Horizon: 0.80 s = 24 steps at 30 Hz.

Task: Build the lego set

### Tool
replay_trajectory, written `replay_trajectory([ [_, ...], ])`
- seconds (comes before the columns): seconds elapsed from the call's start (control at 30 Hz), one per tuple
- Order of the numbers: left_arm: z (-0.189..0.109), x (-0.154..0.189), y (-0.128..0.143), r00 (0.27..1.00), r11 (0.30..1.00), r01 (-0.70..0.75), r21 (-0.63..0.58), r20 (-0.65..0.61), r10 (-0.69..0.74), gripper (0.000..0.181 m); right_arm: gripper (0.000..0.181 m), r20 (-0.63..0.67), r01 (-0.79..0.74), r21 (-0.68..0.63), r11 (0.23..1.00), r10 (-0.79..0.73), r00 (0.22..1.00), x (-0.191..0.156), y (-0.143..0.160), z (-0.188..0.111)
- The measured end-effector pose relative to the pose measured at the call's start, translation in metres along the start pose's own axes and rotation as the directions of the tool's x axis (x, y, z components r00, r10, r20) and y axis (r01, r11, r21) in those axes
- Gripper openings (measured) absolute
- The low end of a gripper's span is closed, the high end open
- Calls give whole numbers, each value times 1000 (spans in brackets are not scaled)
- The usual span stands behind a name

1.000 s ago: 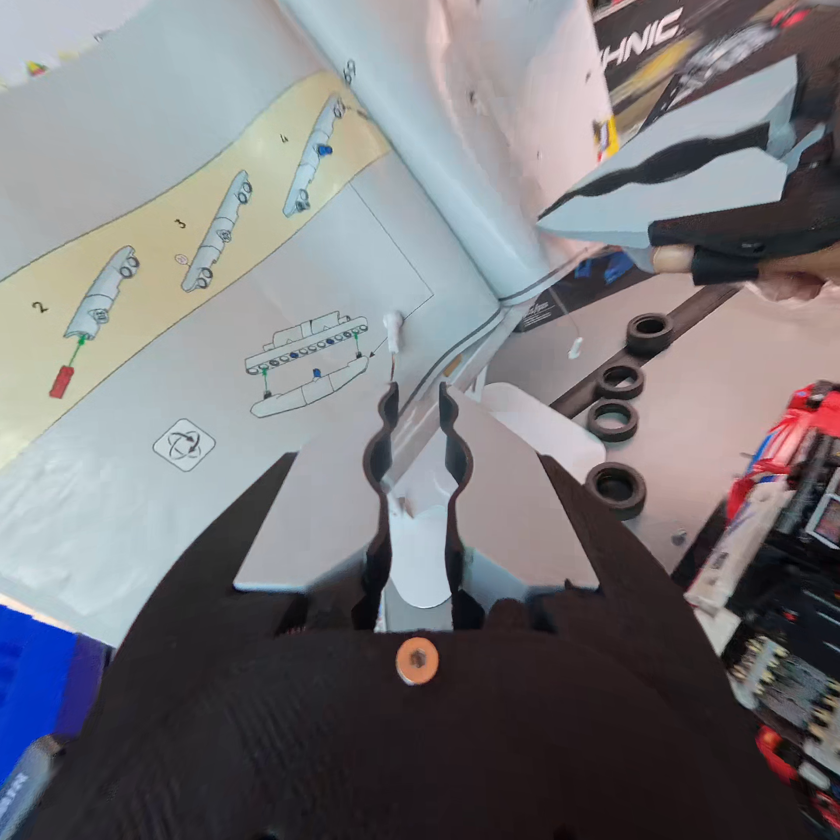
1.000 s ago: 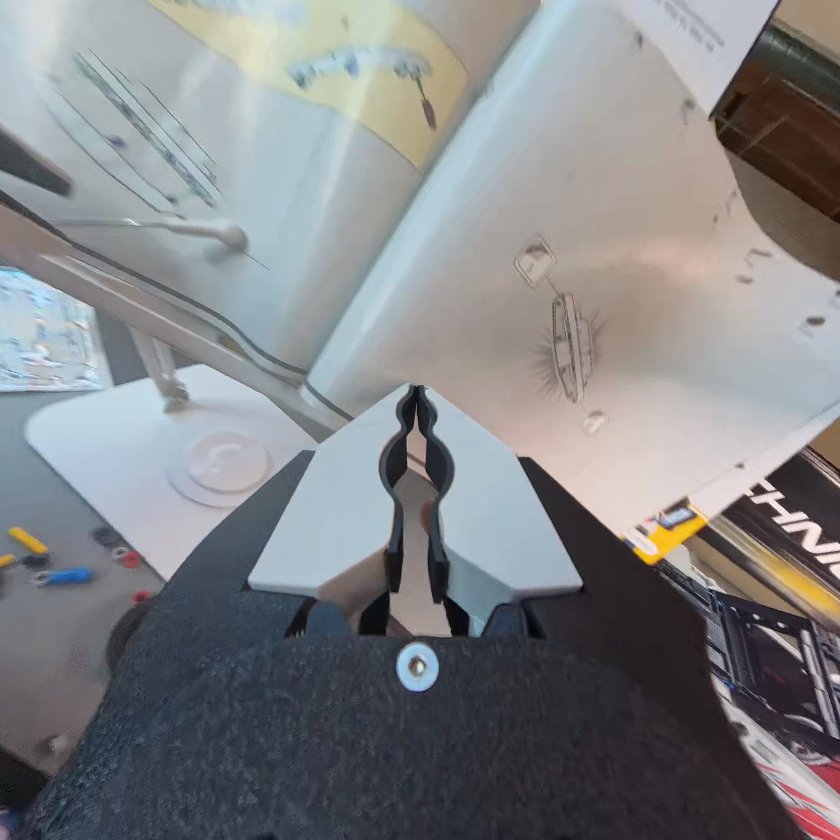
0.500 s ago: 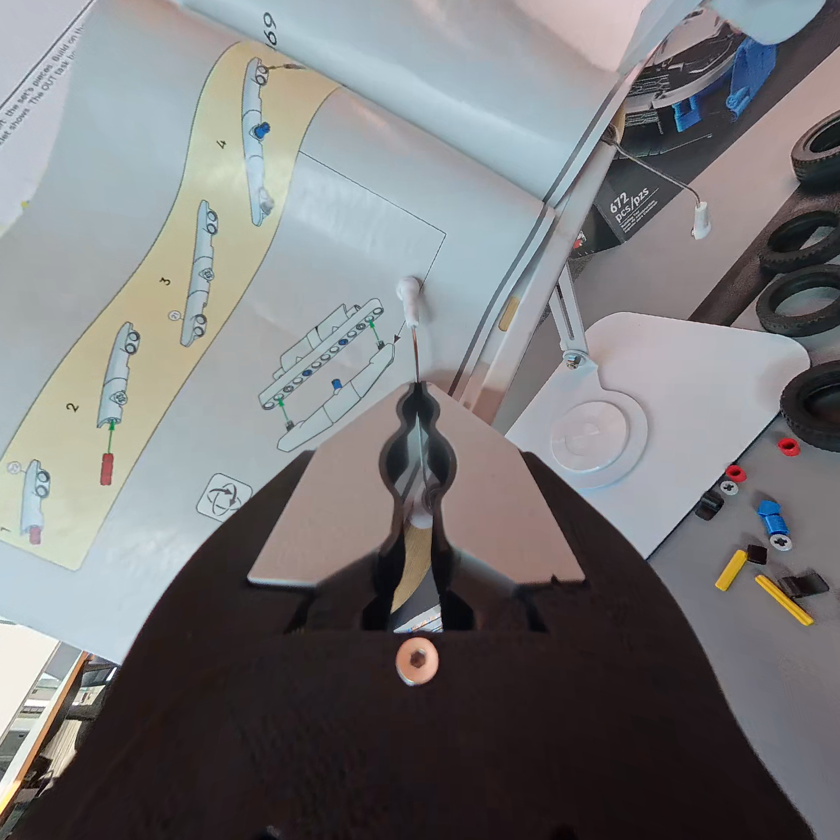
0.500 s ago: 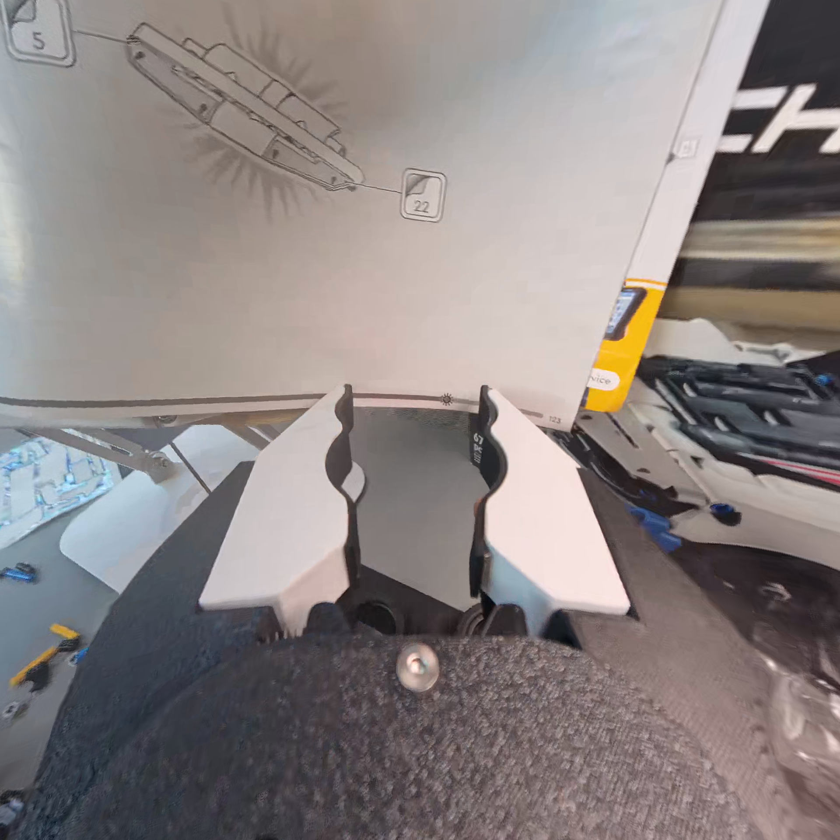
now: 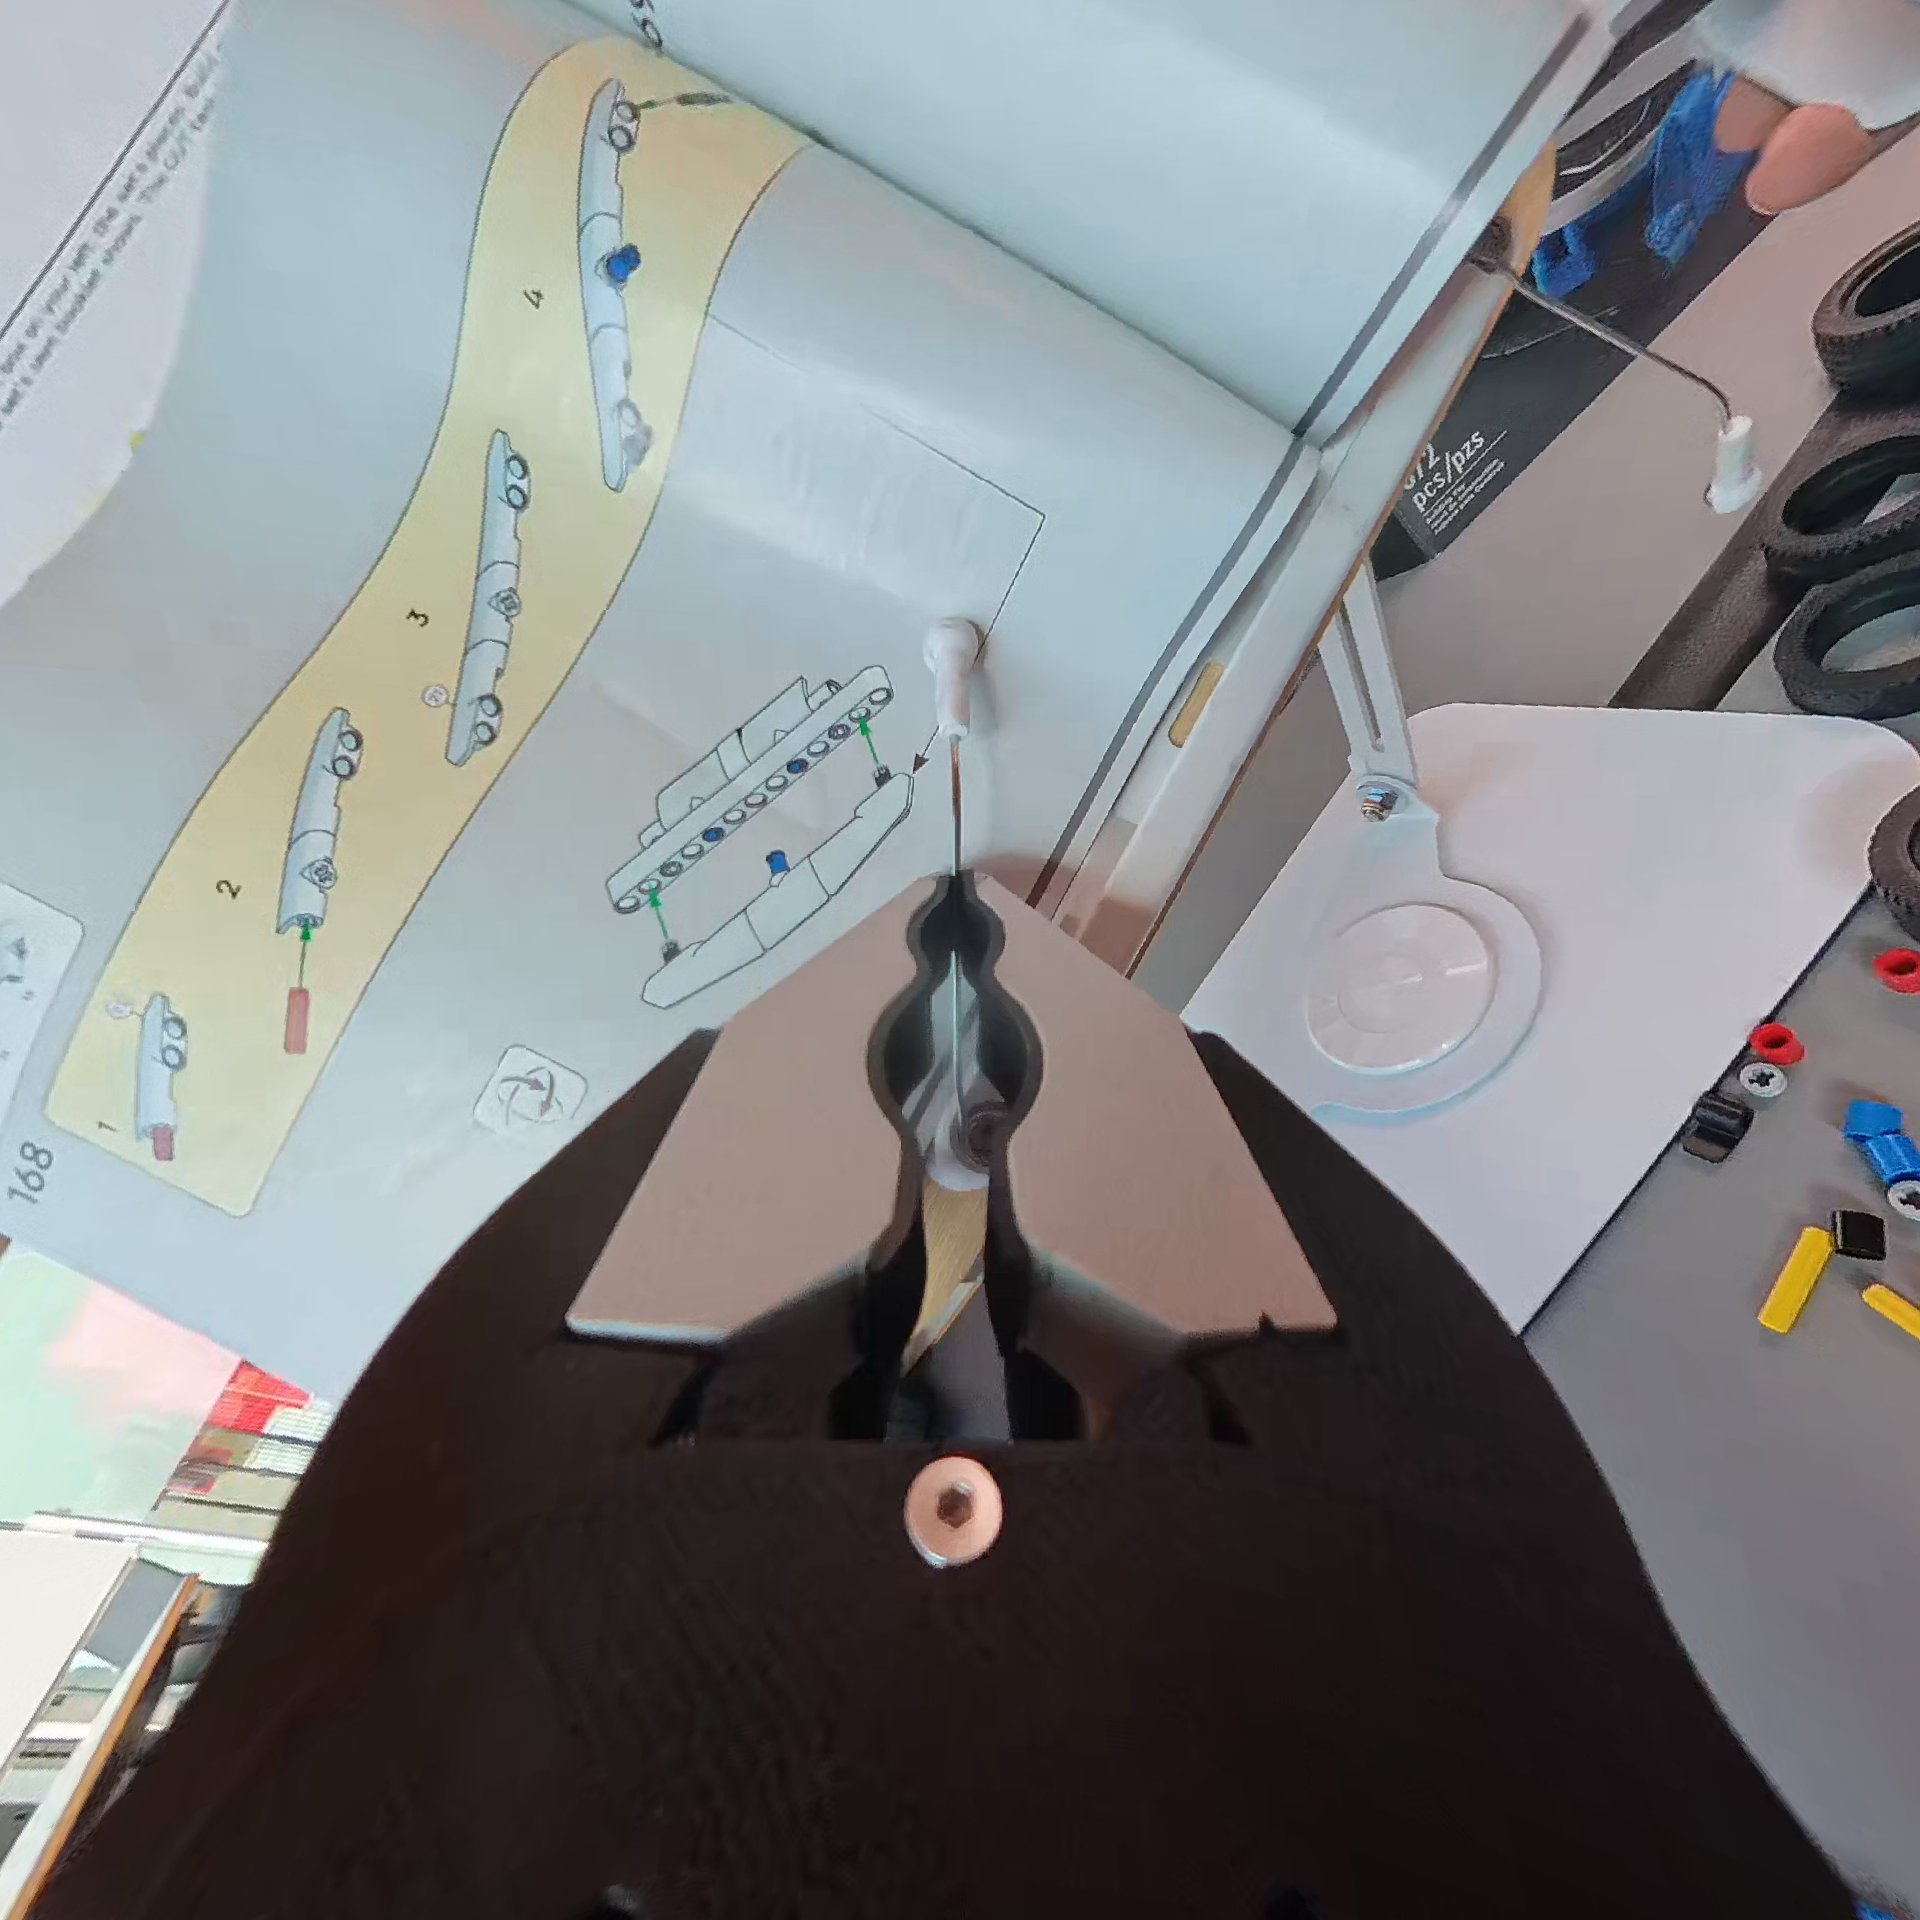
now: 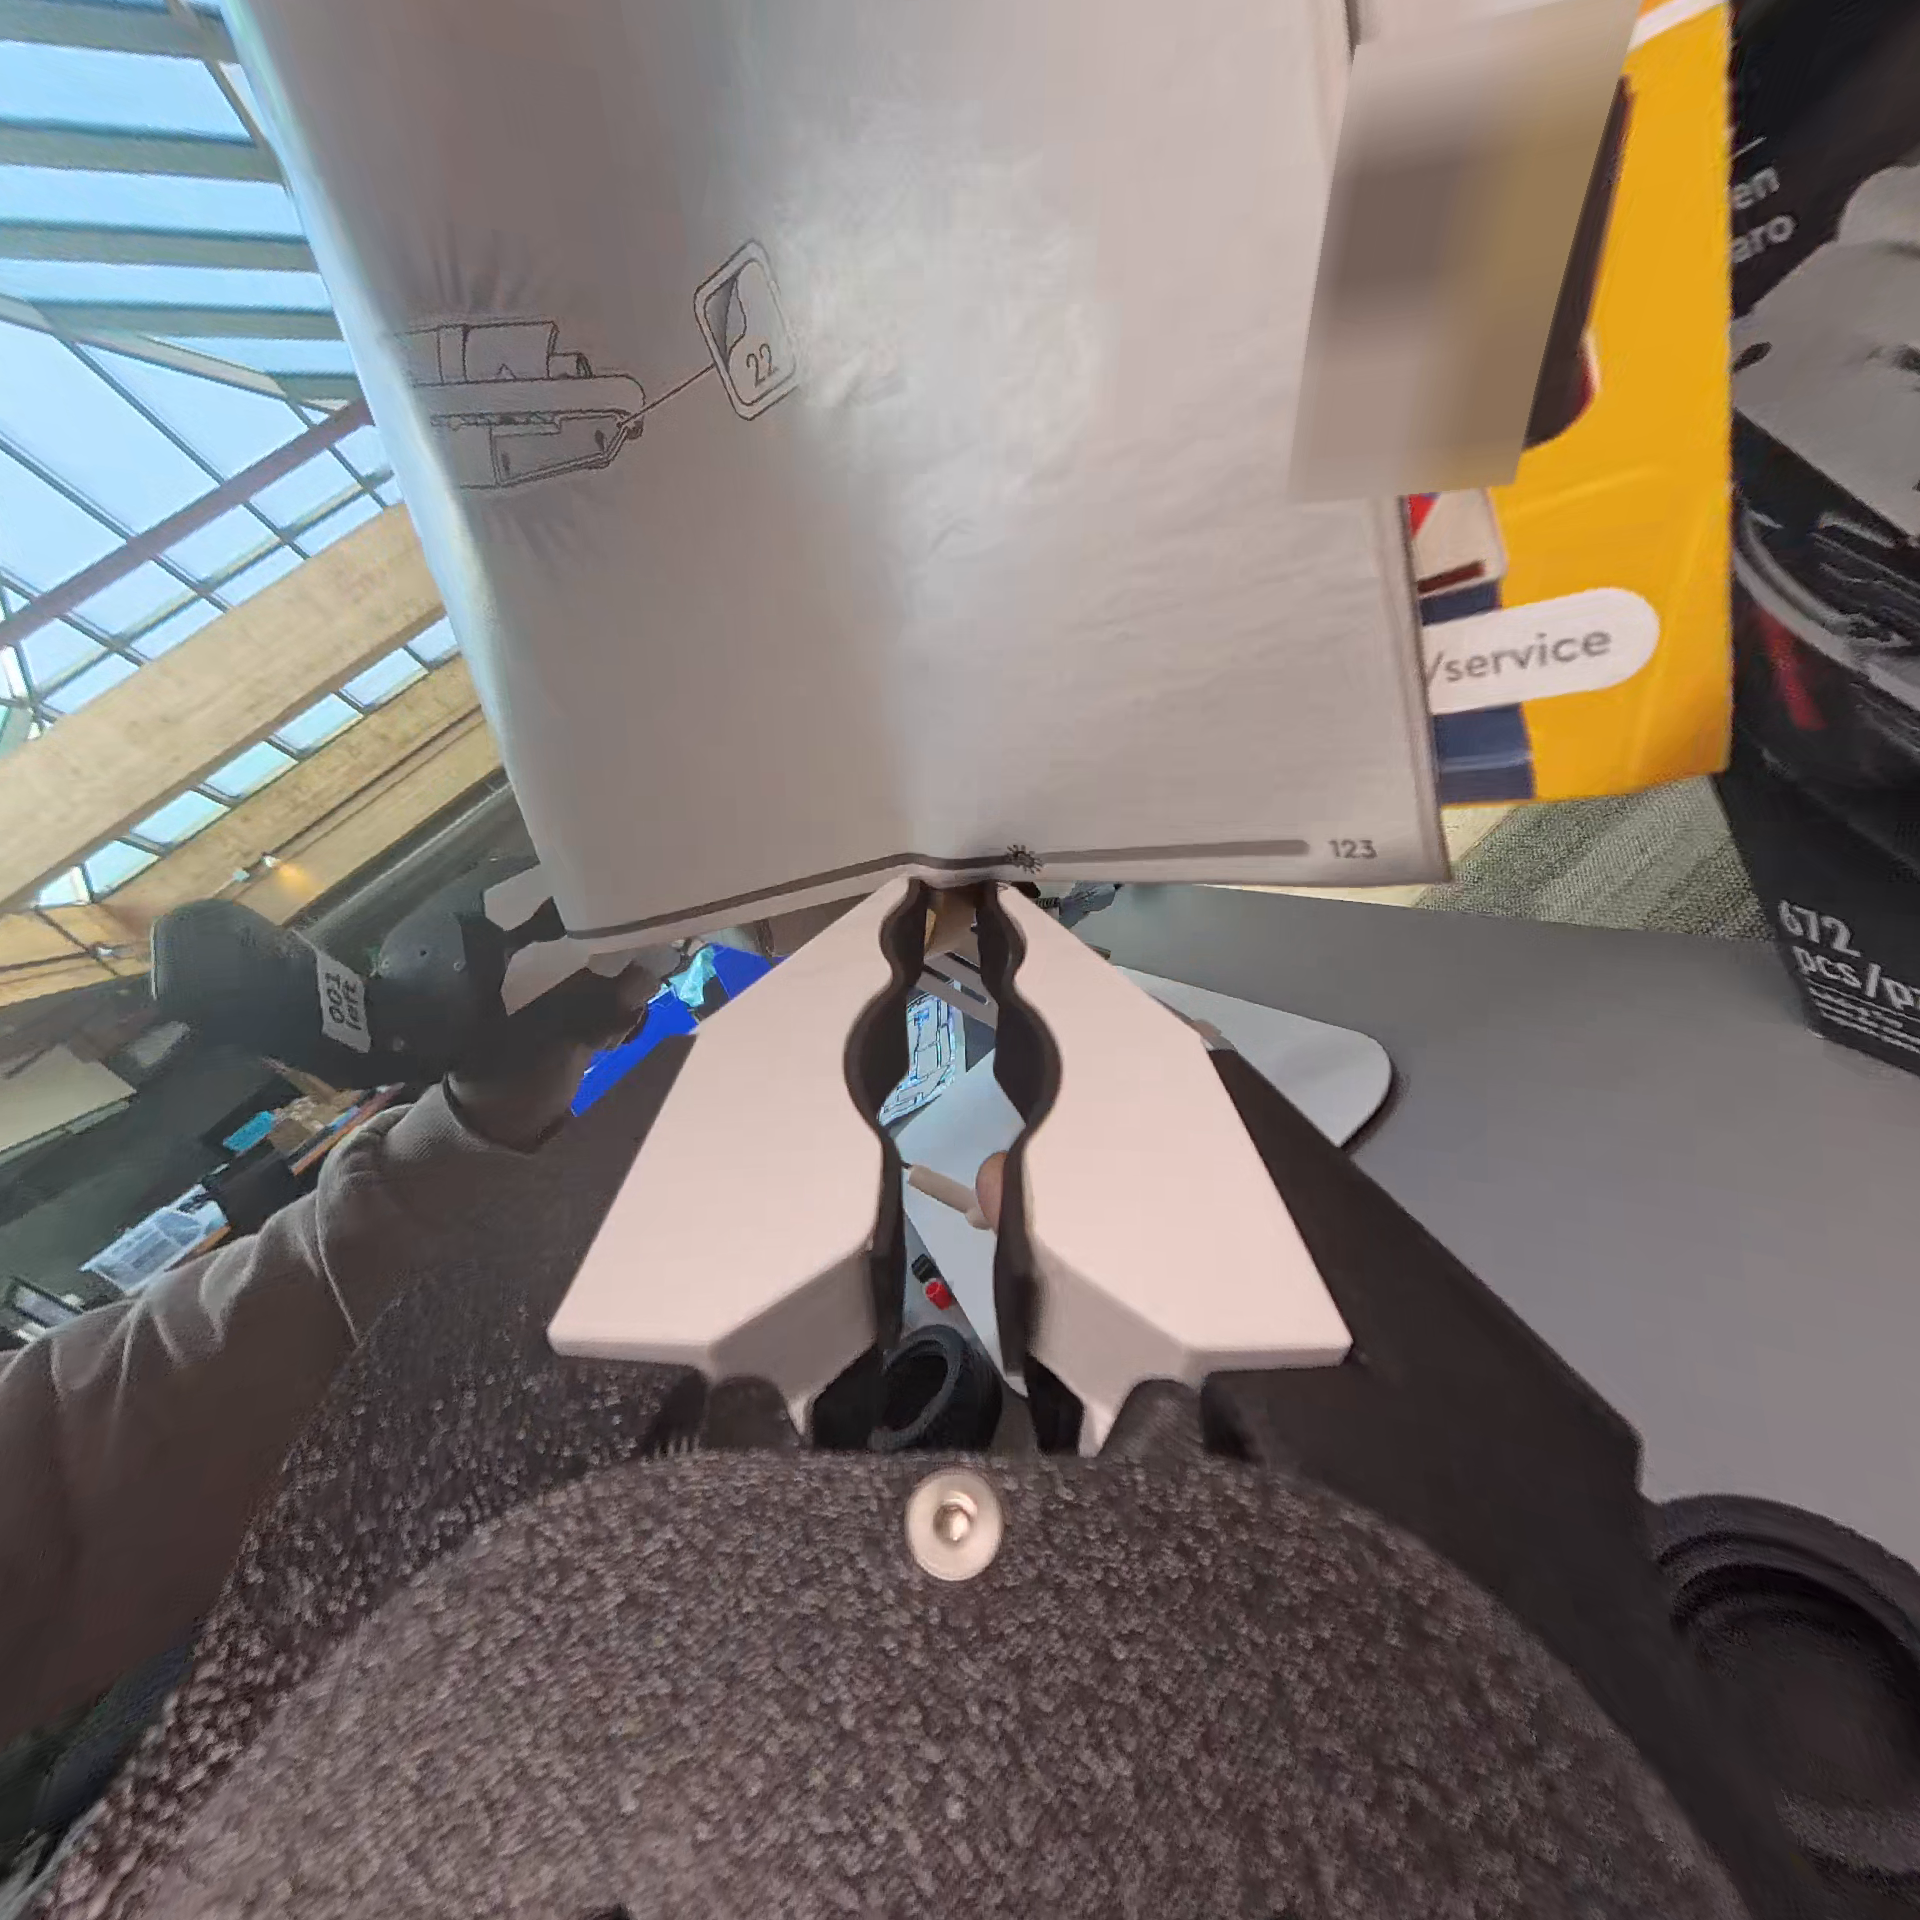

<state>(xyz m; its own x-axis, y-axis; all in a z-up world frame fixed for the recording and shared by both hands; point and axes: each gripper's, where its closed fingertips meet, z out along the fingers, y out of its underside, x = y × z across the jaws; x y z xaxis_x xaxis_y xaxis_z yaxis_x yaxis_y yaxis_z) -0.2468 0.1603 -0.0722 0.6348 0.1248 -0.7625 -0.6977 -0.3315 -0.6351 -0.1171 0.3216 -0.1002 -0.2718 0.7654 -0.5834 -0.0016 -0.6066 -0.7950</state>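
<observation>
The instruction booklet (image 5: 831, 468) stands open on a white book stand (image 5: 1662, 831). My left gripper (image 5: 954, 883) is shut on the stand's thin wire page holder (image 5: 951, 675), whose white tip presses on the left page. In the right wrist view the right page of the booklet (image 6: 935, 520) hangs in front of me. My right gripper (image 6: 951, 894) is closed to a narrow gap on its bottom edge. The left gripper also shows there at the page's lower left corner (image 6: 551, 940).
Several black tyres (image 5: 1860, 644) lie in a row right of the stand. Small red, blue, yellow and black parts (image 5: 1792, 1288) lie on the grey table. The set's box (image 6: 1829, 520) stands behind the booklet. A second wire holder (image 5: 1725, 457) sticks out free. The gap from one gripper's tips to the other's is roughly 20 cm.
My right gripper has gone from open to closed on the page's bottom edge and now looks more upward. My left gripper stays shut on the wire holder.
</observation>
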Motion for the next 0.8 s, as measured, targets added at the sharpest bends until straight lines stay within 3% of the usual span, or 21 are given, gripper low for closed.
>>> replay_trajectory([
  [0.1, 2, -6, 9, 996, 994, 84, -64, -11, -85, 0, 7, -32, 87, -18, 996, -87, 996, -16, 11, -8],
  [0.2, 0, -9, 6, 986, 982, 163, -89, -27, -166, 3, 0, -85, 63, -19, 998, -65, 994, -20, 12, -14],
  [0.37, -7, 23, -74, 943, 949, 299, 99, -184, -278, 0, 0, -233, 104, -16, 994, -105, 967, -11, 14, -36],
  [0.5, 29, 47, -98, 964, 977, 209, 42, -179, -198, 0, 2, -422, 136, -24, 990, -133, 897, -13, 24, -65],
  [0.6, 44, 51, -100, 972, 984, 171, -43, -154, -176, 0, 3, -510, 346, -94, 934, -344, 788, -40, 19, -81],
  [0.7, 53, 54, -95, 986, 990, 97, -107, -125, -110, 0, 2, -427, 564, -190, 803, -585, 689, -93, 11, -52],
  [0.8, 55, 56, -95, 987, 993, 68, -101, -138, -82, 0, 3, -323, 634, -233, 737, -674, 664, -128, 1, -4],
])
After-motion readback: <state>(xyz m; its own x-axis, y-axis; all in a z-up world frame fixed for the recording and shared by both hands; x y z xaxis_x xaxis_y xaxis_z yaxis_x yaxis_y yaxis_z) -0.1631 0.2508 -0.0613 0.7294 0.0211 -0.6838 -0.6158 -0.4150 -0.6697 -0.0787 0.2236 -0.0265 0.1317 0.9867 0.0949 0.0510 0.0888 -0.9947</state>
